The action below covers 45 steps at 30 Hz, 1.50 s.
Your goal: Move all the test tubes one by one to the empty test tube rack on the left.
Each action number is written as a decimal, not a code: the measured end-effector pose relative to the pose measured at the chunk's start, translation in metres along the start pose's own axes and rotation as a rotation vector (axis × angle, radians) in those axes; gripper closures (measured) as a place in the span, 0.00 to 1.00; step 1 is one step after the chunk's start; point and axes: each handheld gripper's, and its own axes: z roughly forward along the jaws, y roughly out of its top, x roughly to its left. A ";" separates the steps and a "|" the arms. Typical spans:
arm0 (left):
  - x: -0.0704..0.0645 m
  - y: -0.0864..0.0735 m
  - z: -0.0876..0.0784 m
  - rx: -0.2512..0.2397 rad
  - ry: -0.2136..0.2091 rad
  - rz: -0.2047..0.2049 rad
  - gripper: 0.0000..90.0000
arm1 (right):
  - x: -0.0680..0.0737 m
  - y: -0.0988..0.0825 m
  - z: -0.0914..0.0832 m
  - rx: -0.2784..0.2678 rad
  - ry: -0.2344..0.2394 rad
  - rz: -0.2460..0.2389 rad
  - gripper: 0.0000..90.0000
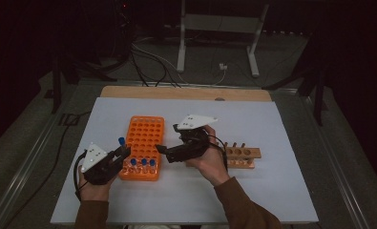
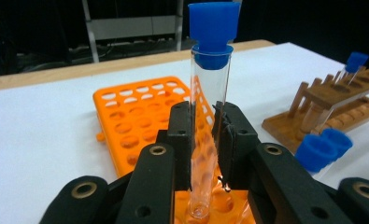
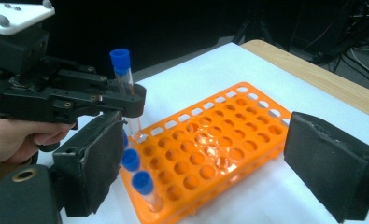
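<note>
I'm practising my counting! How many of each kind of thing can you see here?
Blue-capped tubes: 5 (1 held, 3 in the orange rack, 1 in the wooden rack)
Orange rack: 1
Wooden rack: 1
Total: 7

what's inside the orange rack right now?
The orange rack holds three blue-capped tubes along its near edge; most holes are empty. The left tool holds another tube above it. Tube bottoms are hidden inside the holes.

No writing, label, brand, number or sign can be read on anything in these views.
</note>
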 end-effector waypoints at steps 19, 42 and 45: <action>-0.001 -0.017 -0.002 0.051 -0.032 -0.016 0.86 | -0.013 -0.012 -0.016 -0.007 -0.024 0.018 0.16; -0.011 -0.031 0.006 0.198 -0.021 0.055 0.86 | -0.027 -0.030 -0.031 -0.007 -0.044 0.043 0.17; -0.011 -0.032 0.005 0.208 -0.019 0.059 0.86 | -0.028 -0.032 -0.033 -0.010 -0.047 0.049 0.17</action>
